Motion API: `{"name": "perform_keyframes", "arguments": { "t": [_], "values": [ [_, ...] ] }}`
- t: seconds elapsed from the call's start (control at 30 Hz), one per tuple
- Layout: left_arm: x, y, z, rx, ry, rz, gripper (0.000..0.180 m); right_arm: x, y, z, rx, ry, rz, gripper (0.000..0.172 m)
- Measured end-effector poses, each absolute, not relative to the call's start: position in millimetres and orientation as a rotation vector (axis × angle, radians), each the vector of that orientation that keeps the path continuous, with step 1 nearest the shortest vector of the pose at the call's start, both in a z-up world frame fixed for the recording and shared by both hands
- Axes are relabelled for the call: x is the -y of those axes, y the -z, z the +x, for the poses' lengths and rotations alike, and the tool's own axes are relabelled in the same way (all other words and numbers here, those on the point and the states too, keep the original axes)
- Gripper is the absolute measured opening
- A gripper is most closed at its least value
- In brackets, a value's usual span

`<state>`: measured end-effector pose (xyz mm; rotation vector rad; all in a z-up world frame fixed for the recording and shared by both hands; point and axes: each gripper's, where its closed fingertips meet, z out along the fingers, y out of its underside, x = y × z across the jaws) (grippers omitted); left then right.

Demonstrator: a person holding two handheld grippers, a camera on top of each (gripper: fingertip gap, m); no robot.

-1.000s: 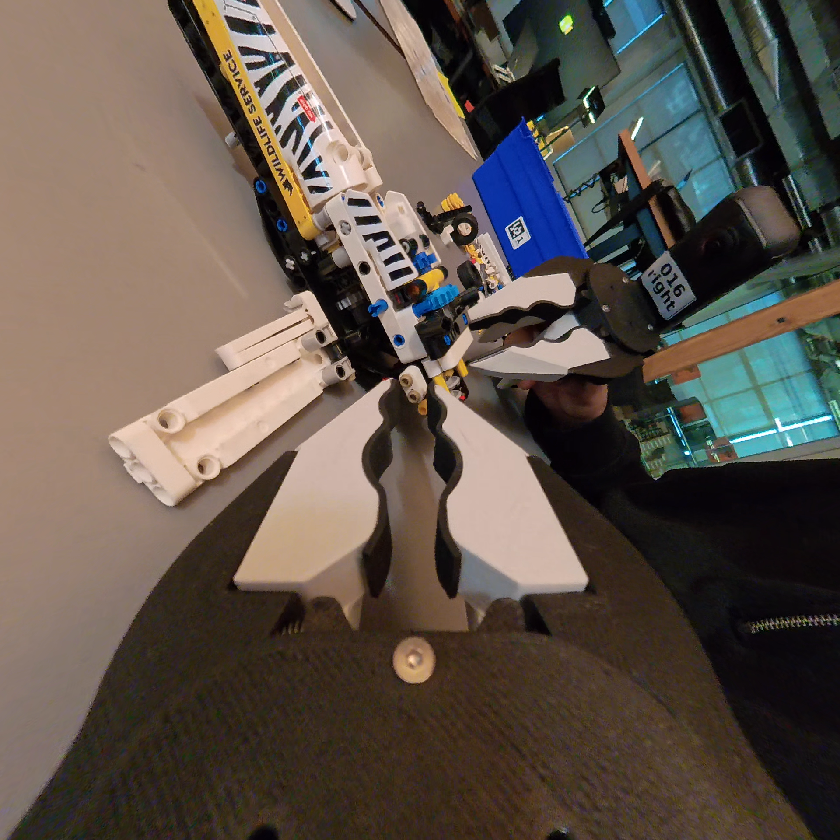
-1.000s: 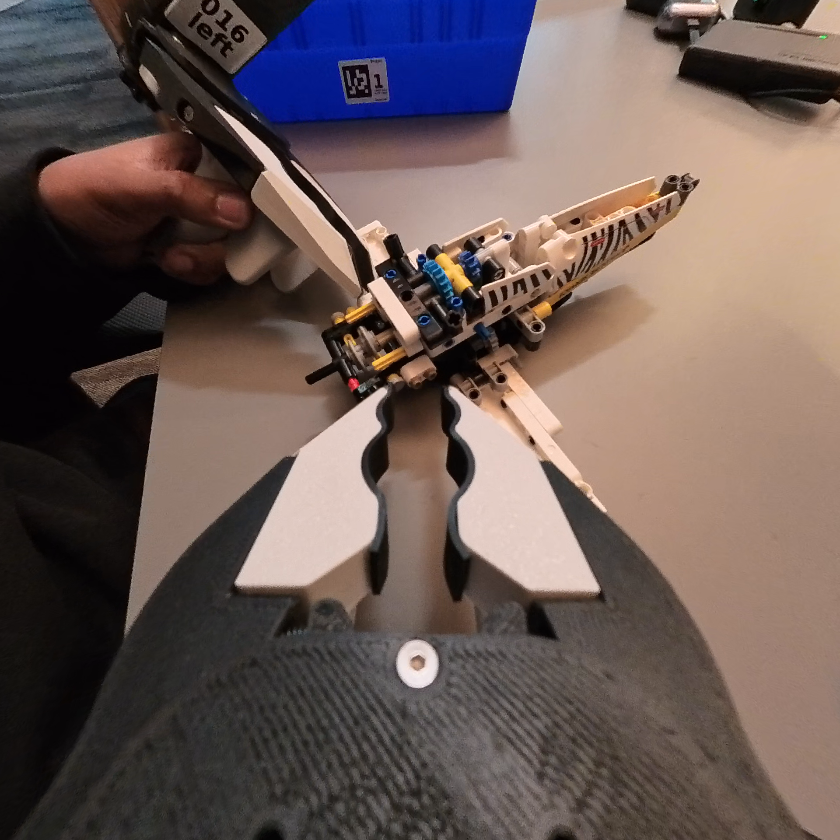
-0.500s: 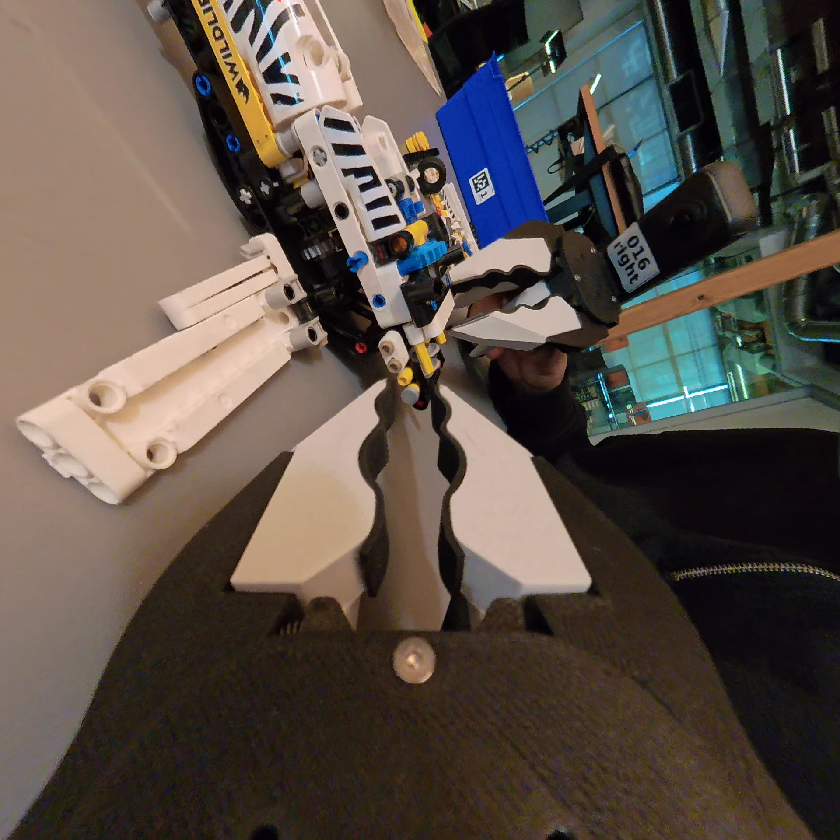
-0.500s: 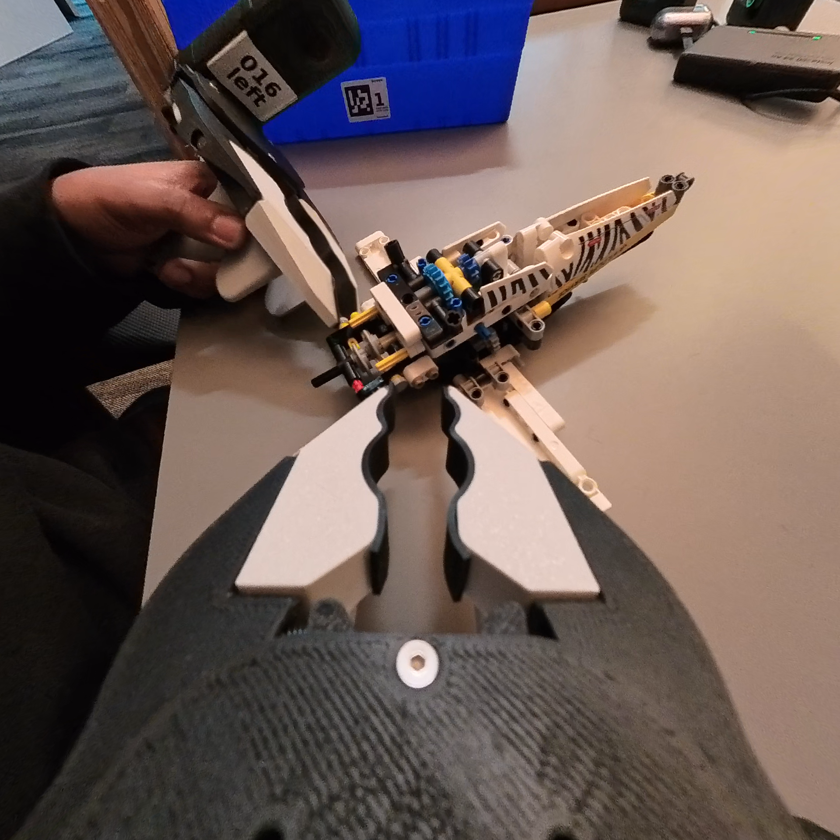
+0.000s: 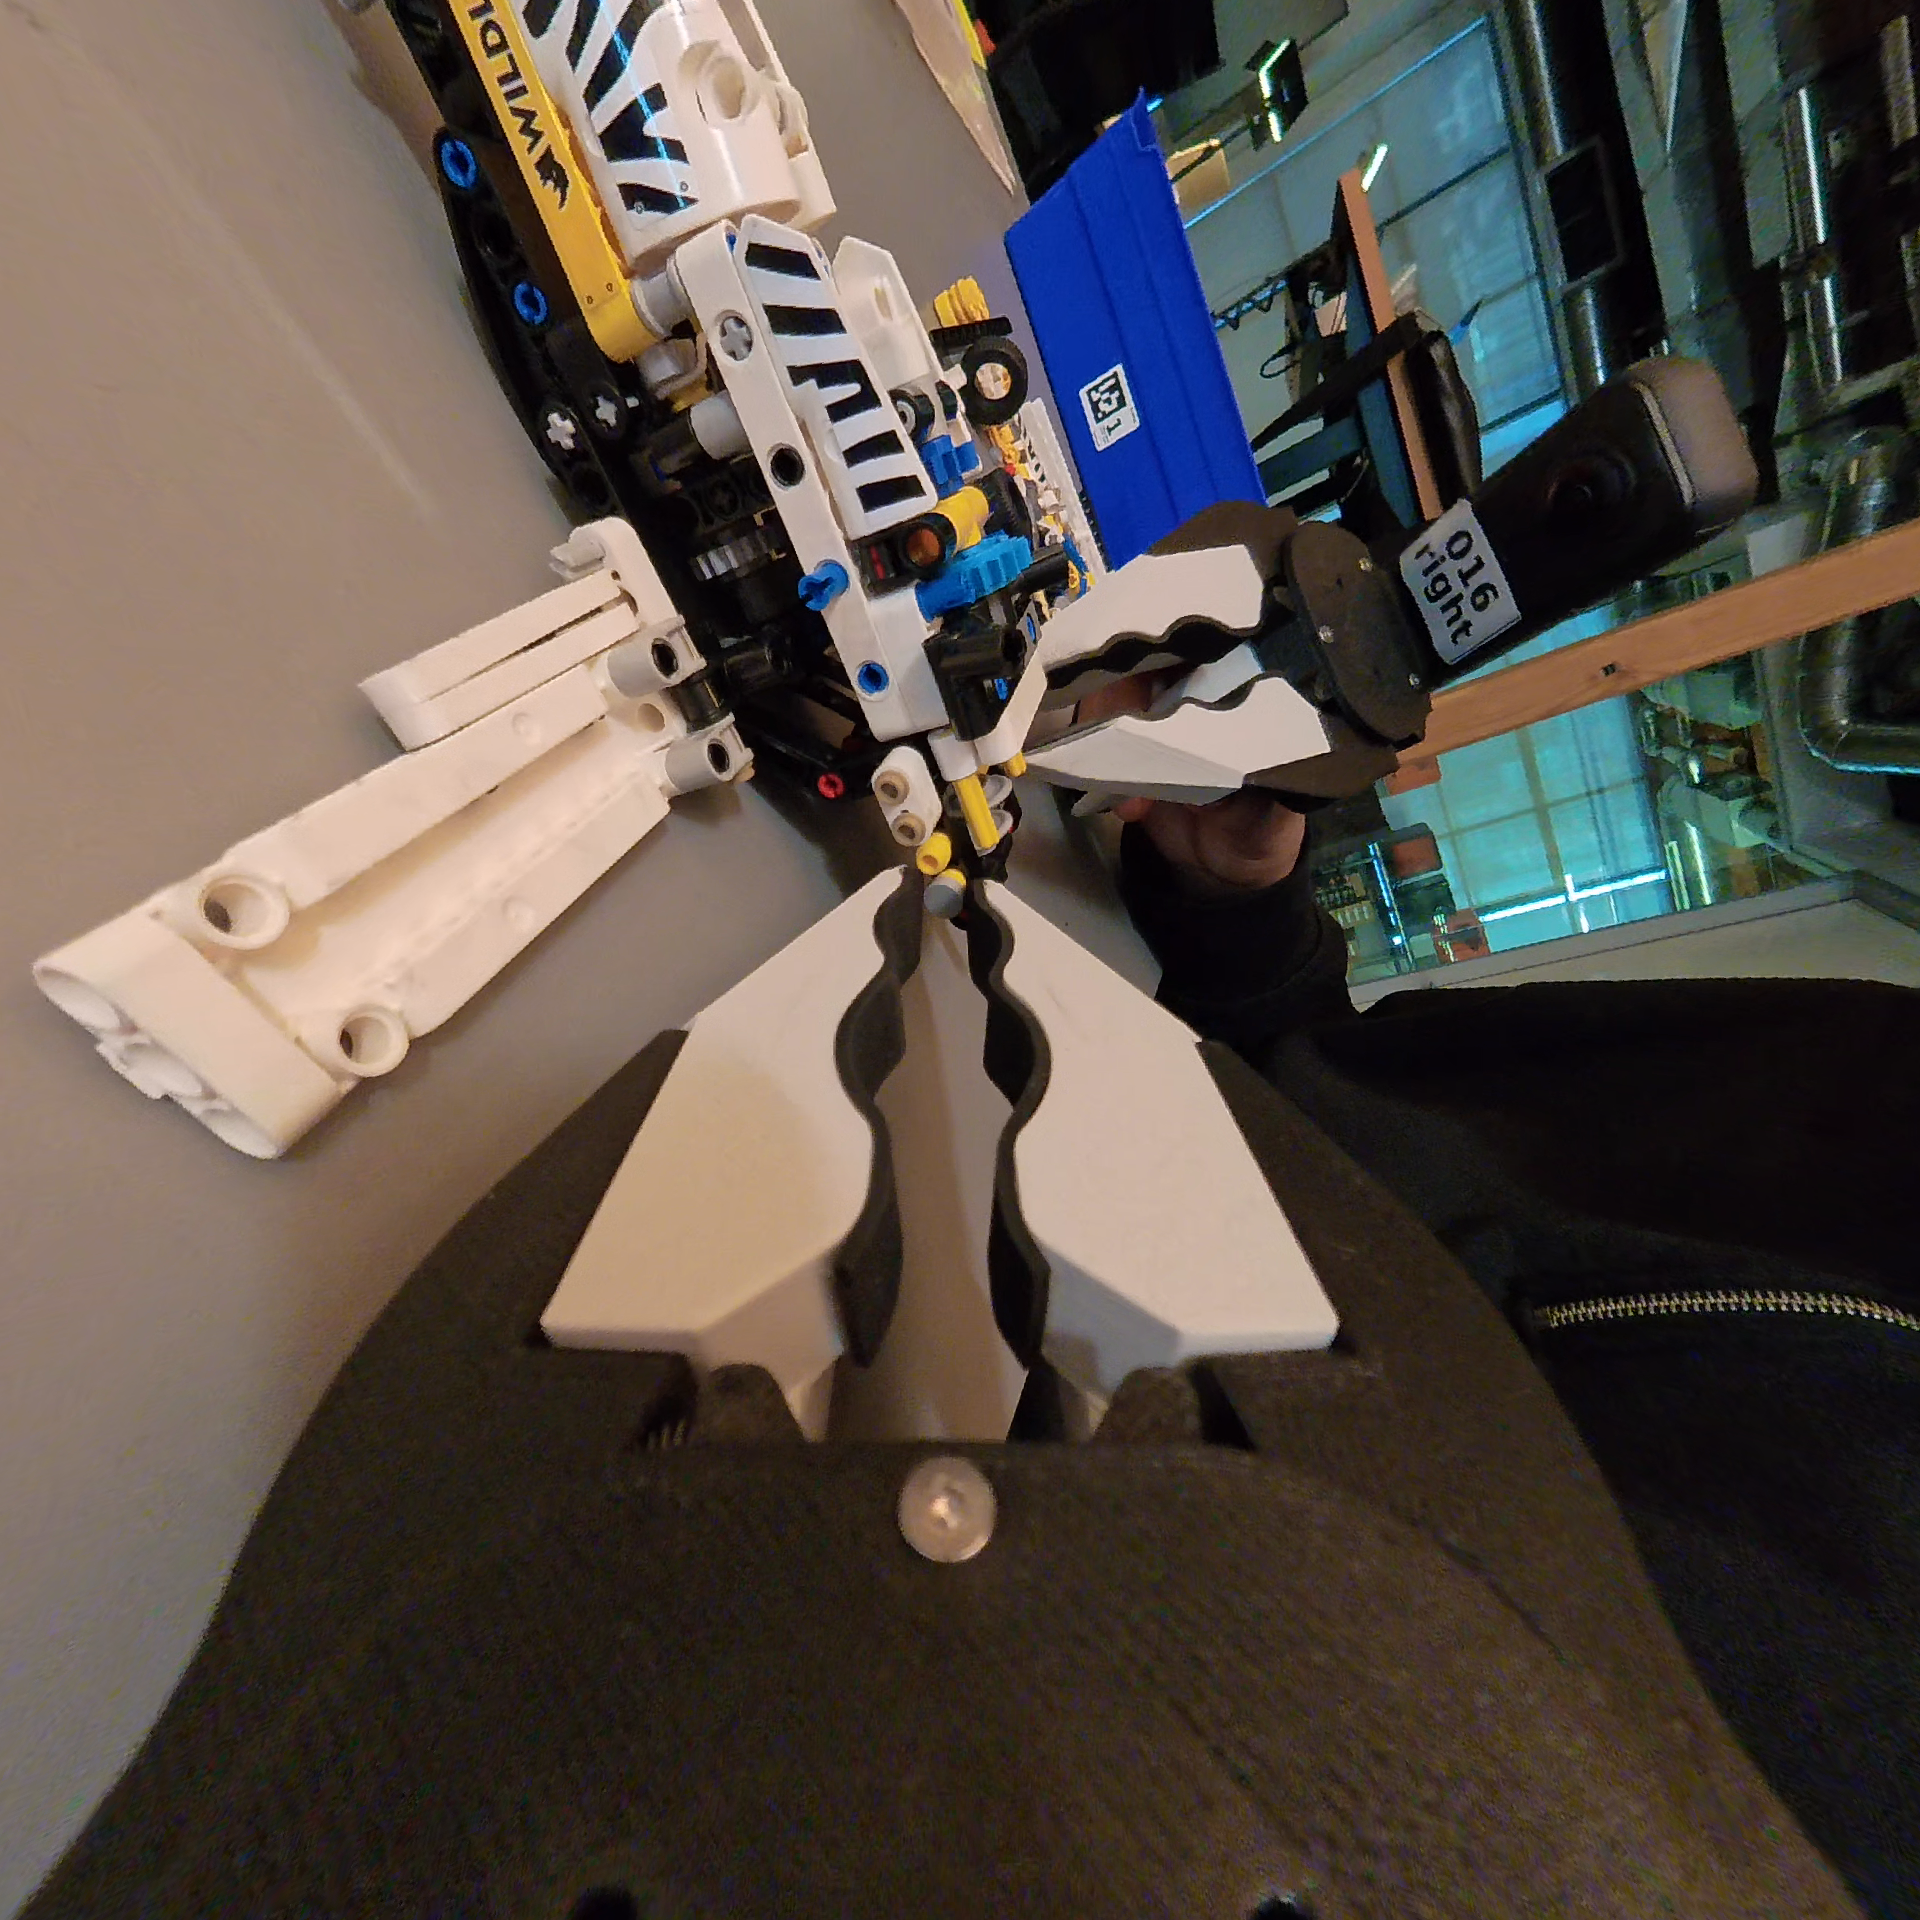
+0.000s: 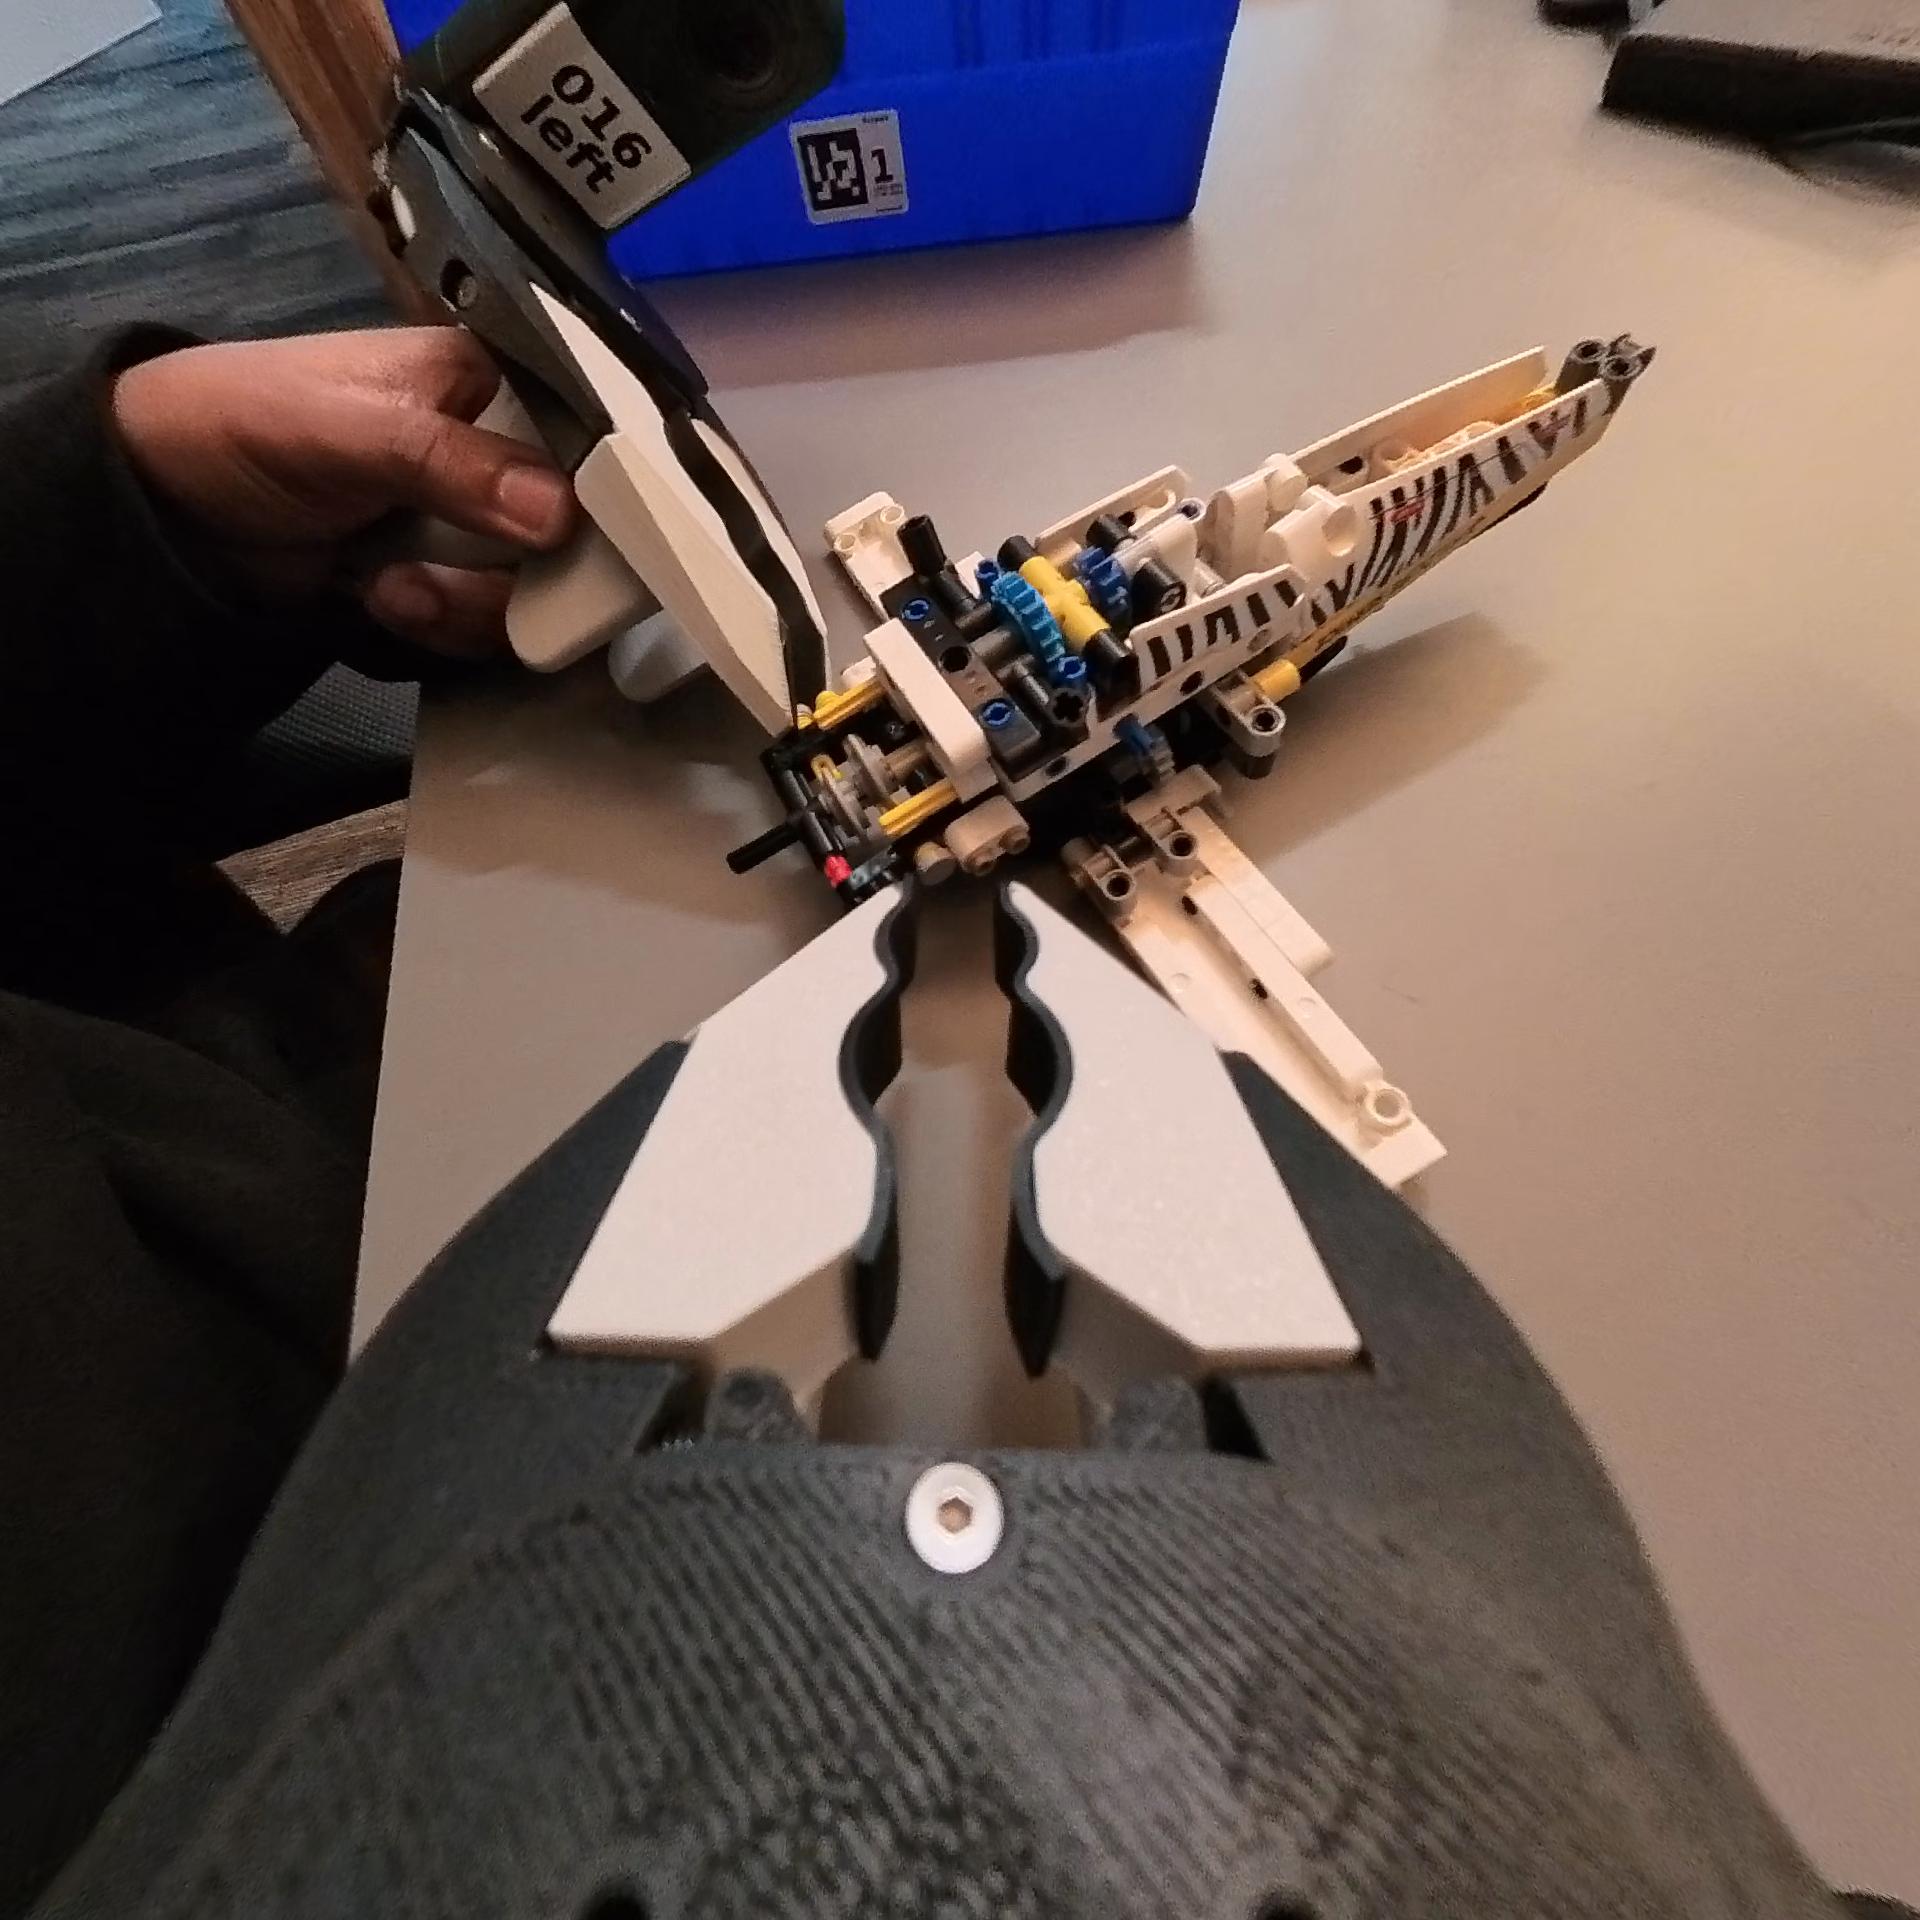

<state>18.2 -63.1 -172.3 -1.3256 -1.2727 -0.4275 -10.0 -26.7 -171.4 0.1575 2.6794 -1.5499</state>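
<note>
Behind the brick-built plane (image 6: 1122,665) stands a blue bin (image 6: 935,114).

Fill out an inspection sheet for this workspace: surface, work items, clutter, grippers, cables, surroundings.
Surface: grey table, bare apart from the items below.
Work items: zebra-striped toy plane lying flat, white wing spread out.
Clutter: blue bin behind the plane; dark device at the far corner.
Grippers: left gripper narrowed around a small grey peg at the plane's tail; right gripper open, at the plane's side.
Cables: nothing seen.
Surroundings: windows, shelving.
</note>
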Motion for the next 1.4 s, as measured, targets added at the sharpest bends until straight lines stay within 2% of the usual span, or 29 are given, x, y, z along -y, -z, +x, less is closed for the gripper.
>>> {"name": "perform_keyframes", "arguments": {
  "t": [0.27, 0.43, 0.7, 0.9, 0.93, 1.0, 1.2, 1.4],
  "values": [
    [63, 173, 18, 1.273, 0.432, -1.325, 0.004, 27, 184, -2, -2.618, 1.373, 0.257, 0.014],
    [63, 173, 18, 1.273, 0.437, -1.323, 0.004, 24, 169, -9, -2.316, 1.389, 0.522, 0.020],
    [63, 173, 19, 1.272, 0.443, -1.325, 0.004, 25, 166, -1, -2.131, 1.348, 0.578, 0.027],
    [64, 173, 18, 1.274, 0.445, -1.320, 0.004, 32, 162, -3, -2.008, 1.330, 0.627, 0.012],
    [63, 173, 18, 1.273, 0.443, -1.322, 0.004, 32, 164, -2, -2.014, 1.311, 0.627, 0.014],
    [63, 173, 18, 1.273, 0.443, -1.322, 0.004, 32, 173, 0, -2.059, 1.254, 0.648, 0.037],
    [63, 174, 19, 1.272, 0.442, -1.323, 0.004, 38, 178, 1, -2.167, 1.247, 0.626, 0.016],
    [63, 174, 19, 1.268, 0.428, -1.329, 0.004, 38, 176, 1, -2.089, 1.253, 0.657, 0.011]
  ]
}}
